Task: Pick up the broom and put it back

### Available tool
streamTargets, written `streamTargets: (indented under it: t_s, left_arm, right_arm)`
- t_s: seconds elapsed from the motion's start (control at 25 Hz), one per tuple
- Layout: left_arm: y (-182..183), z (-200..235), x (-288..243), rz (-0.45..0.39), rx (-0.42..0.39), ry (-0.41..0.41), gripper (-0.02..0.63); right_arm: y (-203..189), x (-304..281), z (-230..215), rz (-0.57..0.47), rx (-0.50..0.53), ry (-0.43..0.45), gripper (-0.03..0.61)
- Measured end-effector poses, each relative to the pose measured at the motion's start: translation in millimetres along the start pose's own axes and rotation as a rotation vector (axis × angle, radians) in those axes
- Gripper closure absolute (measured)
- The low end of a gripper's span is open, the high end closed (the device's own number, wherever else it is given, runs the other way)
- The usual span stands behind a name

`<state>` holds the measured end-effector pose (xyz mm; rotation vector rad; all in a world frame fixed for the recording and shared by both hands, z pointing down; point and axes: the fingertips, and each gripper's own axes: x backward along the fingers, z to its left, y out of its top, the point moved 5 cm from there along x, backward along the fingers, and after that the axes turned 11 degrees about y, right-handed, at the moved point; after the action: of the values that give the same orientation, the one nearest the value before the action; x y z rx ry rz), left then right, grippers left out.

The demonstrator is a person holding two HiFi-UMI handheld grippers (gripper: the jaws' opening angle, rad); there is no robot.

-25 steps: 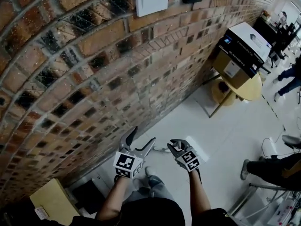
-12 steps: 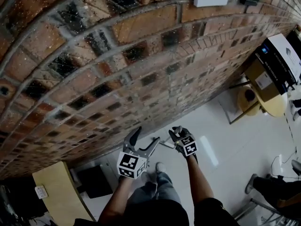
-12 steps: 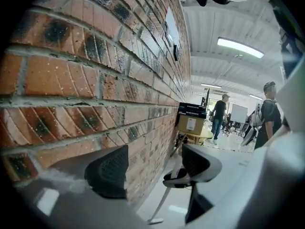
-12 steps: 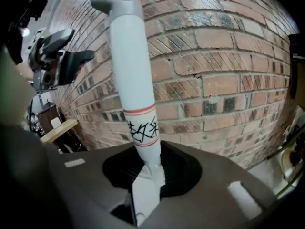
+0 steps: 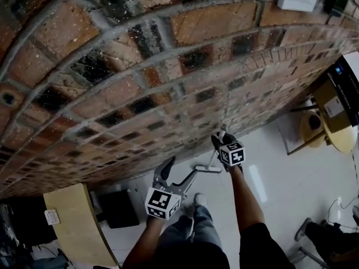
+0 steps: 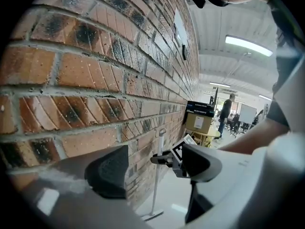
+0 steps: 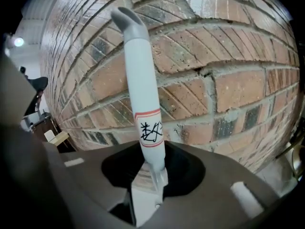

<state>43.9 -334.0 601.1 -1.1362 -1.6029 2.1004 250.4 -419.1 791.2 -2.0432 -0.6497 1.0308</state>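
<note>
Grey-handled broom stands upright beside the brick wall, head on the floor. The right hand-held gripper has its jaws just parting around the handle. The left hand-held gripper is spread wide, empty.

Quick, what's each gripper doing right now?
Left gripper: open, nothing between its jaws.
Right gripper: jaws have just been opening; broom handle stands between them, apparently loose.

Left grey two-jaw gripper held low on a bent bare left forearm, jaws wide apart, nothing between. Right grey two-jaw gripper reaching farther ahead on a straight right forearm, jaws just eased open, loose around white broom handle.
</note>
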Motion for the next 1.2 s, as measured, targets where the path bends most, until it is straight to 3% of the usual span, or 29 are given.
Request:
streamTargets:
  t_s: [0.28, 0.44, 0.6, 0.8, 1.0, 1.2]
  left_arm:
    - [-5.4, 1.5, 1.7, 0.003, 0.027, 0.013, 0.261]
    - [-5.2, -2.2, 3.0, -0.001, 0.036, 0.010, 0.260]
    - [-3.4, -6.3, 4.9, -0.007, 0.032, 0.002, 0.261]
    - [-0.7, -6.3, 8.4, -0.025, 0.038, 0.008, 0.260]
    - [17.7, 2.4, 27.4, -0.072, 0.033, 0.039, 0.260]
    - [58.4, 13.1, 68.4, -0.188, 0.001, 0.122, 0.259]
  right_arm:
    - [7.4, -9.6, -4.6, 0.033, -0.010, 0.043, 0.426]
    - [6.8, -5.2, -2.5, 0.010, -0.059, 0.064, 0.308]
    - [8.2, 6.1, -2.0, -0.011, -0.067, 0.069, 0.299]
    - [13.0, 40.1, 1.2, -0.079, -0.082, 0.006, 0.271]
    - [48.8, 104.9, 49.9, -0.238, -0.006, -0.081, 0.236]
    - [114.9, 161.5, 136.1, -0.372, 0.176, -0.129, 0.232]
